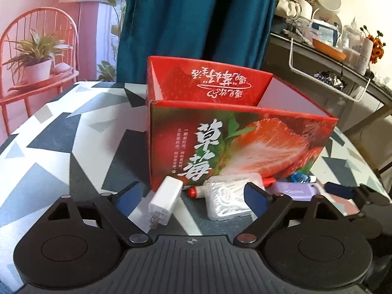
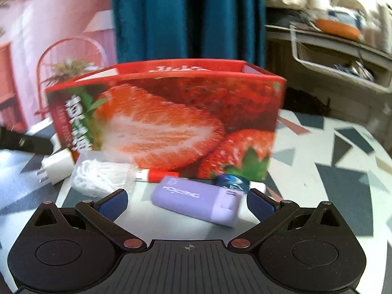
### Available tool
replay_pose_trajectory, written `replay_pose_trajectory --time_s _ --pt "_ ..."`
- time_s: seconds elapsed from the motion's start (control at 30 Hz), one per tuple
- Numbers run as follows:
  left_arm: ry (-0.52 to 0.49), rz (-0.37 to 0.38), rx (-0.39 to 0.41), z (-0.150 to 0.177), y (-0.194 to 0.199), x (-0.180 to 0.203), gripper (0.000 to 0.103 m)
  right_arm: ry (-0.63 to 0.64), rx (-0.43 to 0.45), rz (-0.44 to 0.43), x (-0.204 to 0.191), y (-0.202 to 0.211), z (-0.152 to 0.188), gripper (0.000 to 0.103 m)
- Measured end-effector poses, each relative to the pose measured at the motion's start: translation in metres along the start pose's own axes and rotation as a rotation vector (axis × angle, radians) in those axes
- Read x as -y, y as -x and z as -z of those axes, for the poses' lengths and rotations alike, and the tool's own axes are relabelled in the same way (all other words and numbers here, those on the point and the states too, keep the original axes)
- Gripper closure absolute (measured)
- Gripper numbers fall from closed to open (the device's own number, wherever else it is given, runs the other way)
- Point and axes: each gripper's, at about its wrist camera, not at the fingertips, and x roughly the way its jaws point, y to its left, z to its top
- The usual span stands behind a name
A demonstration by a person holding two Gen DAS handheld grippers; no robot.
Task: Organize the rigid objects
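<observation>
Small rigid things lie in a row on the patterned table (image 1: pixel 61 132) just in front of the strawberry box (image 1: pixel 240 142), and none that I can see has gone into it; its far compartment shows a bare pale floor, while the near wall hides the rest. From my left gripper (image 1: pixel 191 196) the white charger (image 1: pixel 165 199) sits between the jaws at about 11 o'clock, prongs toward me, with the clear floss-pick case (image 1: pixel 229 197) beside it at 1 o'clock. The red-capped tube (image 1: pixel 196 192) lies behind them against the box. That gripper's jaws stand fairly wide with nothing pressed between the pads.

My right gripper (image 2: pixel 187 202) is spread wide too, and the purple case (image 2: pixel 196 199) lies slanted between its fingers, untouched as far as I can tell. A blue wrapped piece (image 2: pixel 232 181) sits at 1 o'clock behind it, close to the box.

I judge this to be the approach for the first pick: both tools are low over the row and neither grips anything. Next, I reckon the left should centre on the charger alone, so the floss case is not caught with it, close across its flat sides, lift clear of the box rim and drop it inside. The right can close across the purple case's narrow width
</observation>
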Motion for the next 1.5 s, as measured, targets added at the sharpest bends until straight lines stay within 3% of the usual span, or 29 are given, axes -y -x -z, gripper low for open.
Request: replay_pose_trajectory --time_s 0.1,0.27,0.37,0.53,0.7,1.07,1.5 --pt "-0.002 0.04 -0.021 -0.001 -0.003 0.002 0.031 0.086 0.007 -0.059 -0.016 -0.002 -0.002 0.002" --pt "-0.009 0.106 -0.077 0.001 -0.016 0.007 0.048 0.217 -0.016 -0.172 -0.043 -0.013 -0.008 0.016" --pt "0.006 0.141 -0.098 0.002 -0.024 0.008 0.05 0.241 -0.029 -0.208 -0.05 -0.022 -0.013 0.025" --pt "0.0 0.18 -0.108 0.002 -0.032 0.012 0.053 0.245 -0.073 -0.239 -0.051 -0.036 -0.012 0.049" --pt "0.027 0.18 -0.131 -0.002 -0.045 0.012 0.054 0.192 -0.069 -0.248 -0.045 -0.035 -0.012 0.048" --pt "0.024 0.187 -0.156 -0.005 -0.07 0.015 0.056 0.246 -0.066 -0.221 -0.056 -0.034 -0.007 0.049" --pt "0.012 0.171 -0.153 0.008 -0.064 0.019 0.057 0.227 -0.063 -0.22 -0.055 -0.034 -0.006 0.051"
